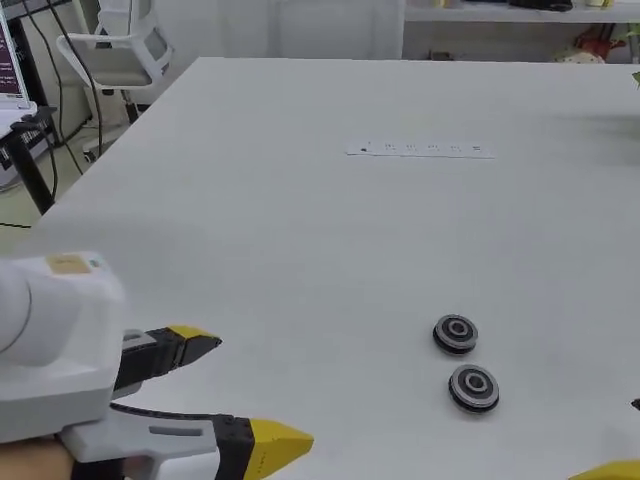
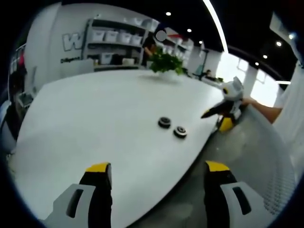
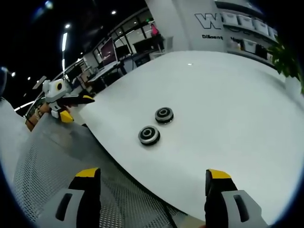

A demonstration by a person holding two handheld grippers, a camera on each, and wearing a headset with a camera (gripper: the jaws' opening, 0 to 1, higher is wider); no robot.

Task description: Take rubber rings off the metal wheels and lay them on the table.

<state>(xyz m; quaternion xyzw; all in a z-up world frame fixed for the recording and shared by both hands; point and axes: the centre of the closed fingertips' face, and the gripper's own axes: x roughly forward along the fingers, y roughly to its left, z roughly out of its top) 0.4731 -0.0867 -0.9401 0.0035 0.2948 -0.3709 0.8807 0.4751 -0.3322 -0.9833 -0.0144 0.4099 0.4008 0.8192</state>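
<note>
A broad white counter (image 1: 300, 200) spreads wide, its top matte and evenly lit. A flat white power strip (image 1: 420, 150) lies on it toward the far side. Past its far left corner a white office chair (image 1: 118, 50) stands on a pale floor (image 1: 25, 205). Against a white wall is a shelf unit (image 2: 118, 40) holding white bins, with large grey lettering (image 2: 71, 42) beside it. A leafy green plant (image 2: 166, 62) stands at the counter's far end. The ceiling (image 2: 190, 14) is dark, set with small spotlights and a long light strip (image 2: 216, 21). Bright windows (image 2: 249, 71) glow on one side. Desks with monitors (image 3: 116, 50) stand beyond the counter.
</note>
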